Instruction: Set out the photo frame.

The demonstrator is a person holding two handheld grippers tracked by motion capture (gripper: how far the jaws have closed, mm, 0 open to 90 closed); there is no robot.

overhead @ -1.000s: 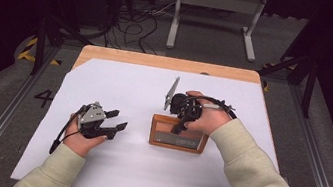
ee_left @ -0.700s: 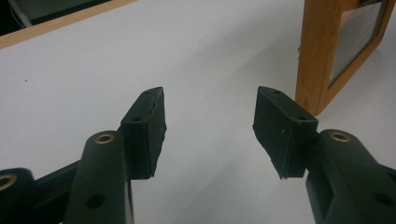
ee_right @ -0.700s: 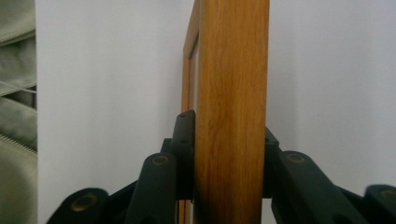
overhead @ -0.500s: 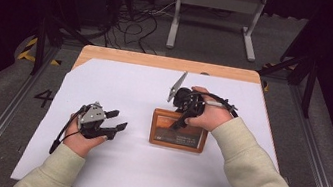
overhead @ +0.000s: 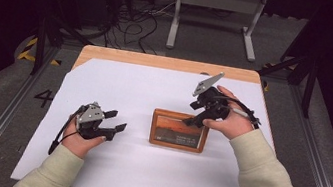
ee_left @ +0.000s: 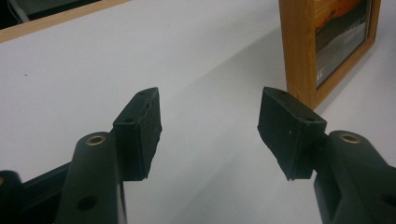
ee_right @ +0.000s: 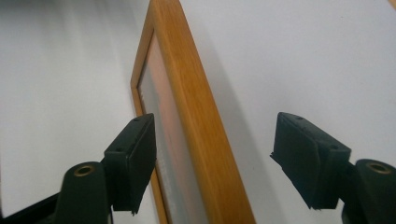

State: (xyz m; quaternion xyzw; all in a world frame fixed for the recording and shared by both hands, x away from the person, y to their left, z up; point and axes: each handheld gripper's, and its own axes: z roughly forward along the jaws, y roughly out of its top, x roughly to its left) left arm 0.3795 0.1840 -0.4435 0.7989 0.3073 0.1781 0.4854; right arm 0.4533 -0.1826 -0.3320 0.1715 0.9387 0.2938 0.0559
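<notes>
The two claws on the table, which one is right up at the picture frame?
The right claw, at the picture frame's top right edge, jaws open astride the wood. The left claw sits apart on the white sheet, nothing between its jaws.

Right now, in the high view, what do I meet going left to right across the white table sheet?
Left gripper, black with a grey plate and open fingers → wooden picture frame with an orange photo → right gripper, open, at the frame's upper right corner.

I see a wooden picture frame (overhead: 179, 130) standing near the middle of the white counter (overhead: 144, 95). Its light-brown border surrounds an orange sunset photo, the face turned toward me.
</notes>
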